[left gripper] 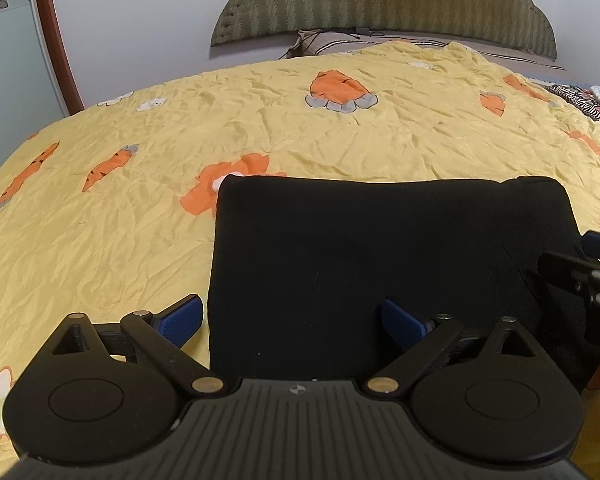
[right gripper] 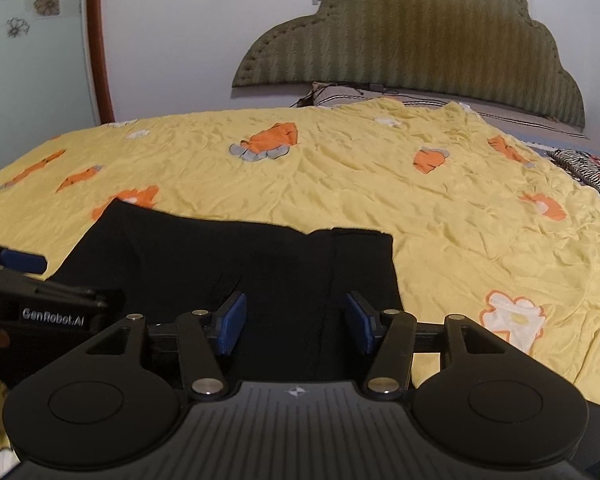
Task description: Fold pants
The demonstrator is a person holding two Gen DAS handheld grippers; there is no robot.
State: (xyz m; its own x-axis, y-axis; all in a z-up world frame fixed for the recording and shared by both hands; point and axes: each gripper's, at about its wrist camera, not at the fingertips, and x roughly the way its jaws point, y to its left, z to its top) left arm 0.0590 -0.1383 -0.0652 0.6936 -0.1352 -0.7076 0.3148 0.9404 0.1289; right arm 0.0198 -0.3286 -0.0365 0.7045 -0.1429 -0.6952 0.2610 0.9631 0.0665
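Note:
The black pants (left gripper: 380,240) lie folded into a flat rectangle on the yellow bedspread (left gripper: 340,140). My left gripper (left gripper: 294,318) is open wide over their near left edge; its left pad (left gripper: 184,318) hangs over the bedspread and its right pad over the cloth. In the right wrist view, my right gripper (right gripper: 296,322) is open above the near right part of the pants (right gripper: 220,256), pads apart and pressing on nothing. Each gripper shows at the edge of the other's view: the right gripper (left gripper: 580,272), the left gripper (right gripper: 20,268).
The bedspread (right gripper: 420,208), printed with orange carrots and white flowers, stretches far and to both sides. A green padded headboard (right gripper: 420,40) and a pillow (right gripper: 340,94) stand at the back. Zebra-striped cloth (left gripper: 580,100) lies at the right edge; a brown door frame (left gripper: 56,40) is on the left.

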